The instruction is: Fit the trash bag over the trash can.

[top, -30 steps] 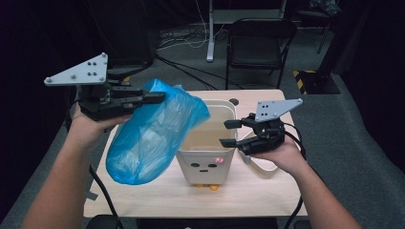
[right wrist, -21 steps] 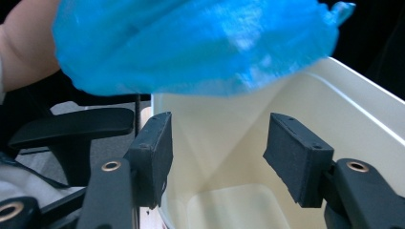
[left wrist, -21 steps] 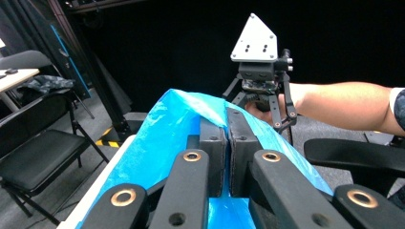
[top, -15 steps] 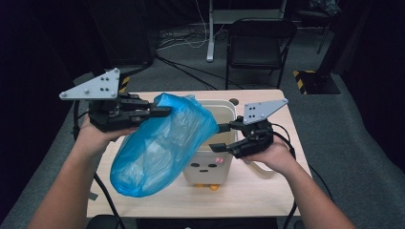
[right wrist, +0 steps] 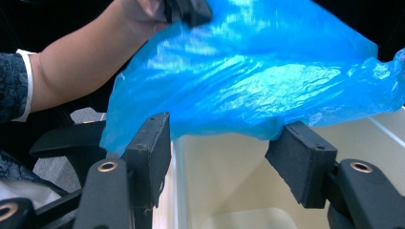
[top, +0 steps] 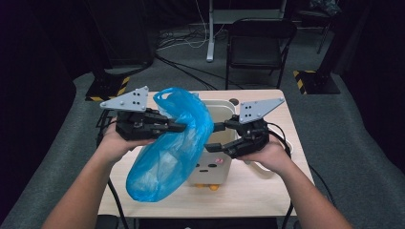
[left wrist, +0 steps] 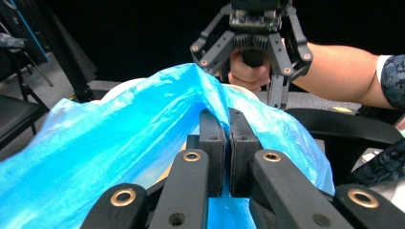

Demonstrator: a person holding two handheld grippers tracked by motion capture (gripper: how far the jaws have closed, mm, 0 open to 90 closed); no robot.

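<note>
A crumpled blue plastic bag [top: 169,152] hangs from my left gripper [top: 182,127], which is shut on its upper edge [left wrist: 228,125]. The bag drapes over the left side of a cream bin [top: 212,167] with a small face on its front, standing mid-table. My right gripper [top: 216,137] is level at the bin's right rim, its jaws open and pointing left at the bag. In the right gripper view the bag's [right wrist: 248,71] lower edge lies just above the open pads [right wrist: 154,143], with the bin's pale inside [right wrist: 229,186] behind. The left gripper view shows the right gripper [left wrist: 253,52] beyond the bag [left wrist: 119,143].
The wooden table [top: 267,191] is small, with edges close on all sides. A black folding chair [top: 258,47] stands behind it, and cables cross the grey floor. Stand bases with yellow-black tape [top: 107,88] sit at the far left and far right.
My left gripper has come down and to the right with the bag, bringing it against the bin. The right gripper has hardly moved.
</note>
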